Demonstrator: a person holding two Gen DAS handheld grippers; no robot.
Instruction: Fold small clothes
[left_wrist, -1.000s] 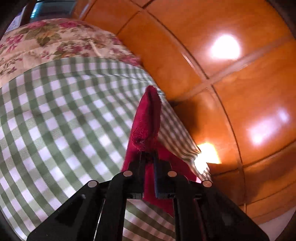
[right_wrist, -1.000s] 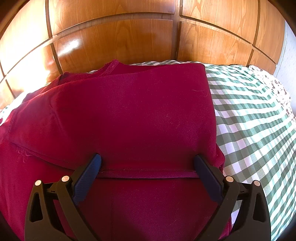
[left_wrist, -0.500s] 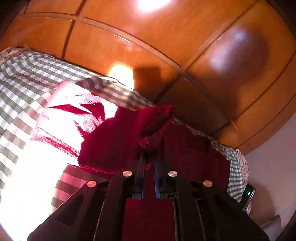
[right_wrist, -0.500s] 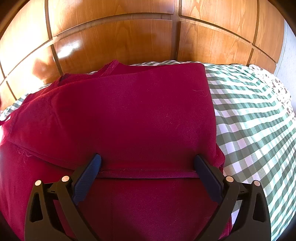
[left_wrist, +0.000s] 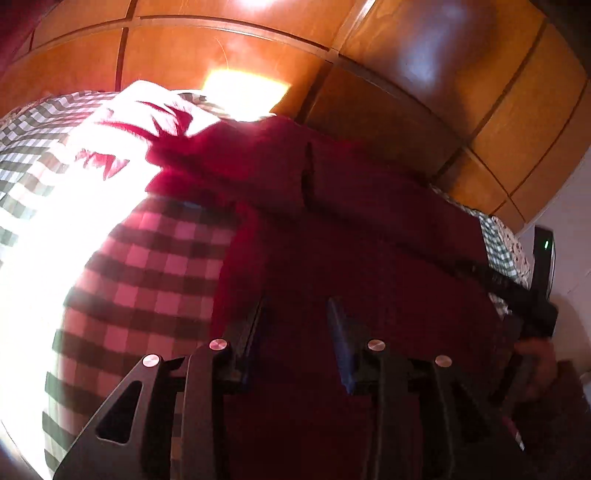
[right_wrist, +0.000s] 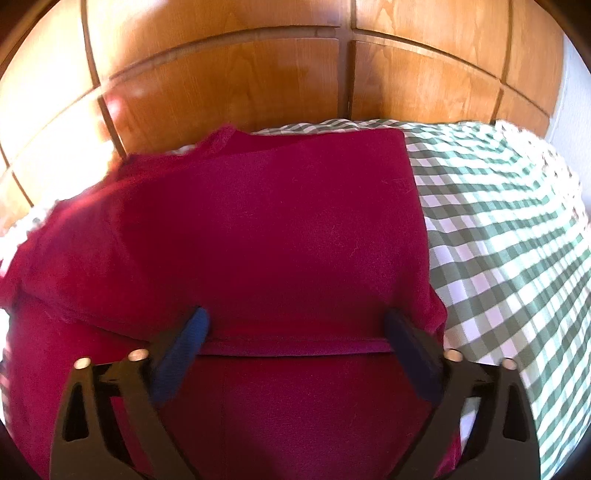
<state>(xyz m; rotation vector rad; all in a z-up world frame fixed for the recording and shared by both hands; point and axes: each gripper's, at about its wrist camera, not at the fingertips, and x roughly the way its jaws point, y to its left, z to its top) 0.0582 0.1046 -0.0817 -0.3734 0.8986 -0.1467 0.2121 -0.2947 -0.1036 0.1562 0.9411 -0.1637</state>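
A dark red garment (right_wrist: 273, 236) lies partly folded on a green-and-white checked cover (right_wrist: 509, 236). Its upper layer is folded down, with a hem edge (right_wrist: 295, 347) running between my right fingers. My right gripper (right_wrist: 295, 325) is open wide and rests low over that hem. In the left wrist view the same red garment (left_wrist: 351, 229) spreads ahead. My left gripper (left_wrist: 295, 314) is open just above it, holding nothing. The left side of the garment is washed out by sunlight.
A glossy wooden headboard (right_wrist: 236, 81) stands right behind the garment and also shows in the left wrist view (left_wrist: 406, 74). The checked cover (left_wrist: 155, 266) extends left. The other handheld gripper and a hand (left_wrist: 532, 332) are at the right edge.
My left gripper carried a pinched edge of the red garment across over the garment, then opened and let it go. My right gripper stayed open in place.
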